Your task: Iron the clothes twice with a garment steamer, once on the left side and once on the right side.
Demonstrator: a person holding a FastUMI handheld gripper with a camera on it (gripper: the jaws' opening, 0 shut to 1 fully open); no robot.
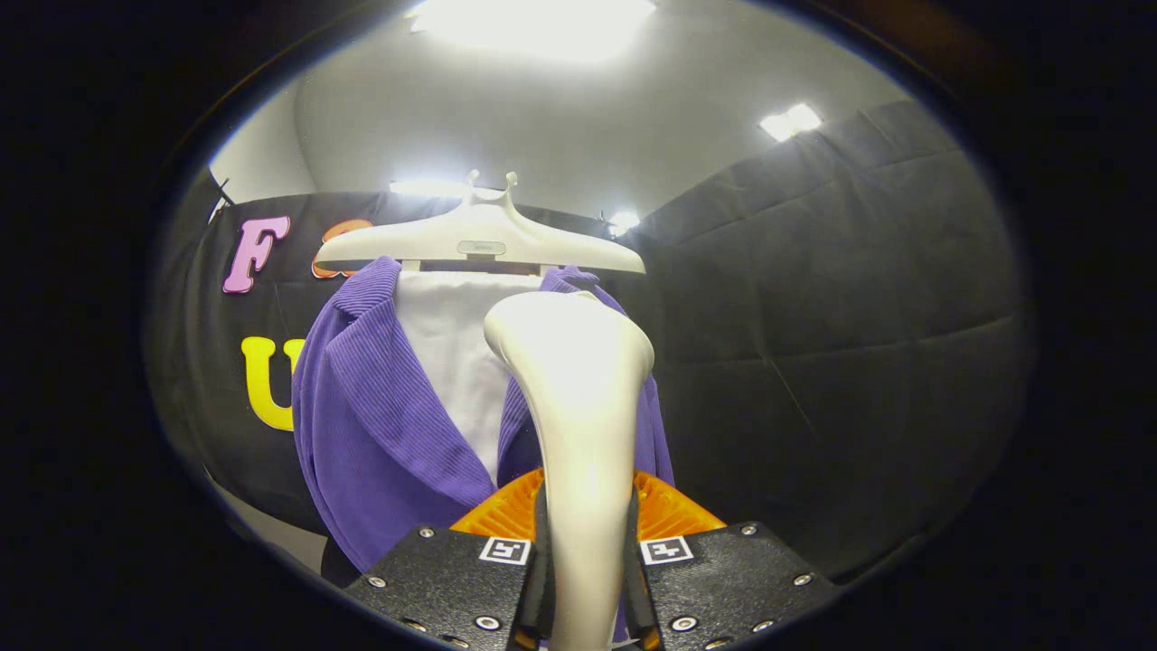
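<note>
Steamer handle is clamped between both fingers of the gripper, its head raised before a purple corduroy jacket hung on a white hanger. Smooth plastic is judged slippery, so a firm mid-handle grasp is advised; the fabric looks soft.

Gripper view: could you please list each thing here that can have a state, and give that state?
Gripper: jaws shut on the garment steamer's handle.
Garment steamer: held upright between the jaws, its head raised in front of the jacket.
Purple jacket: hanging on the hanger, front open.
White panel: hanging behind the open jacket front.
Hanger: level, carrying the jacket.
</note>
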